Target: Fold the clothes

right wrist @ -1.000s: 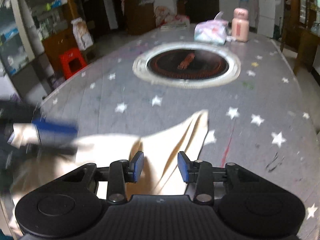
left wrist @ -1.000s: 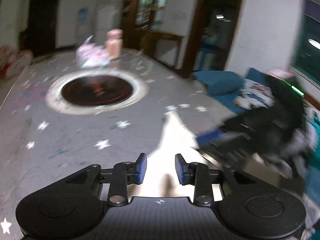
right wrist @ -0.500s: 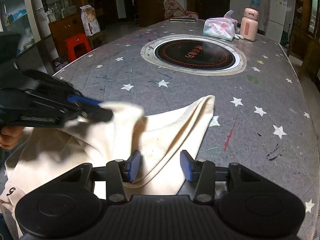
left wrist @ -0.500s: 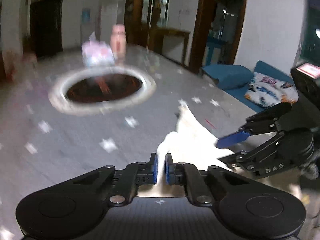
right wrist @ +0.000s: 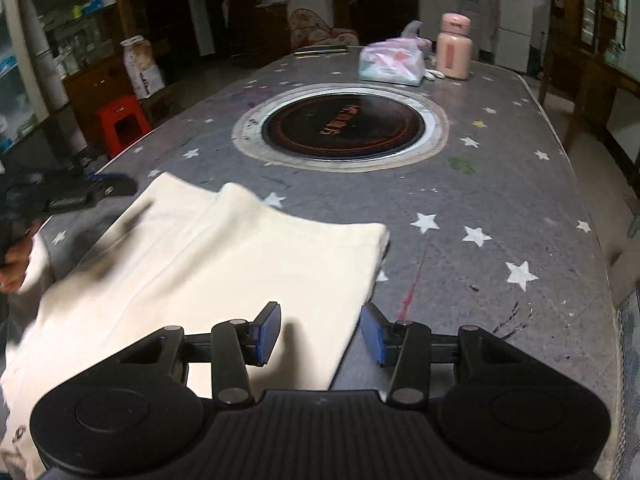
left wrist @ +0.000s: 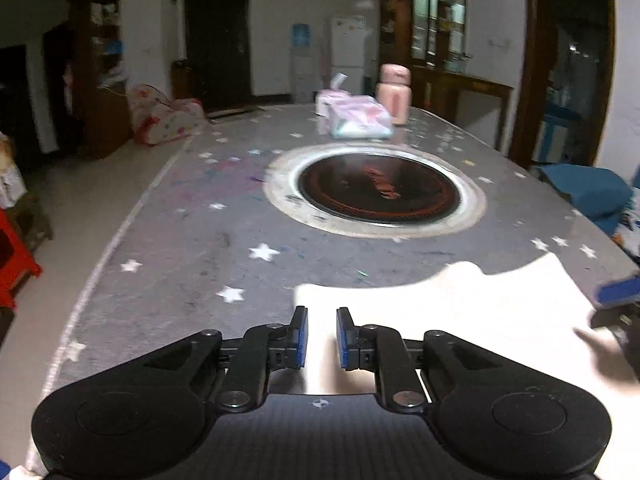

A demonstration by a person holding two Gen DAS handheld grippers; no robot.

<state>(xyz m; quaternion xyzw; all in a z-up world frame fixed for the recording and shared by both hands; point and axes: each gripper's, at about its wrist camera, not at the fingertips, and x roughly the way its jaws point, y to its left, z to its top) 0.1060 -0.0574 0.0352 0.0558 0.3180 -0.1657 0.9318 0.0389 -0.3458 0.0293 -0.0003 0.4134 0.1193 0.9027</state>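
Cream garment (right wrist: 224, 264) flat on star-print table (right wrist: 500, 184), near edge. Soft, light, floppy; best pinched at corner/hem. Left gripper (left wrist: 319, 338) jaws opening, narrow gap, nothing pinched. Right gripper (right wrist: 320, 334) apart, straddling hem, no grip.

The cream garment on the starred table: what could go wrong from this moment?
1. The left tool is opening with only a narrow gap over the cream garment; it may catch the cloth and drag the fold.
2. The right tool straddles the garment's edge and may pinch only one layer.
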